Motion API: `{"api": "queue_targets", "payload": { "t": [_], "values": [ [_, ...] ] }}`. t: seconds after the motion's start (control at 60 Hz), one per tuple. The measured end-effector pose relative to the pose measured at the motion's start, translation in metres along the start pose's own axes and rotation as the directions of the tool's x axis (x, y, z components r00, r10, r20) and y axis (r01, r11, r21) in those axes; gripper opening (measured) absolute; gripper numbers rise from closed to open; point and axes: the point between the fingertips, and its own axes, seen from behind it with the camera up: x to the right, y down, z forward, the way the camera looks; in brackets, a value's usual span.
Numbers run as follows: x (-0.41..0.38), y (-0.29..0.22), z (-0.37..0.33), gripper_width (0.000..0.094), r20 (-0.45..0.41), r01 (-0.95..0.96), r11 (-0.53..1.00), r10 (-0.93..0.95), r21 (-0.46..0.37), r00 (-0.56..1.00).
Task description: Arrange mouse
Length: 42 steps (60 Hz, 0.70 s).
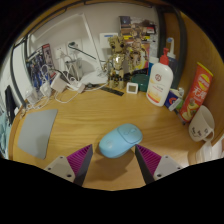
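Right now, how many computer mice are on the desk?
1. The light blue mouse lies on the wooden desk, just ahead of the open gripper, partly between its fingers. Clutter at the desk's back could hide another.

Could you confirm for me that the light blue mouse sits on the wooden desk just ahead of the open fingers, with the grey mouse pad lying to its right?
Not quite: the grey mouse pad lies to the left of the light blue mouse, not its right. The gripper view shows this. The rest holds: the mouse sits on the wooden desk, just ahead of the open gripper.
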Motion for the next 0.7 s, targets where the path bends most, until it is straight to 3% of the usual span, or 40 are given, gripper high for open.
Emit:
{"api": "queue_targets", "payload": {
  "t": [0.3, 0.483, 0.517, 0.55, 0.7],
  "values": [
    [-0.004, -0.039, 0.044, 0.0805, 0.019, 0.086, 0.996, -0.085, -0.025, 0.996],
    [-0.016, -0.049, 0.052, 0.0661, 0.055, 0.13, 0.991, -0.13, 0.016, 0.99],
    [-0.018, -0.05, 0.052, 0.0669, 0.059, 0.134, 0.991, -0.136, 0.027, 0.989],
    [-0.021, -0.049, 0.051, 0.0537, 0.066, 0.14, 0.989, -0.143, 0.038, 0.988],
    [-0.022, -0.048, 0.049, 0.0467, 0.036, 0.141, 0.987, -0.144, 0.076, 0.989]
  ]
}}
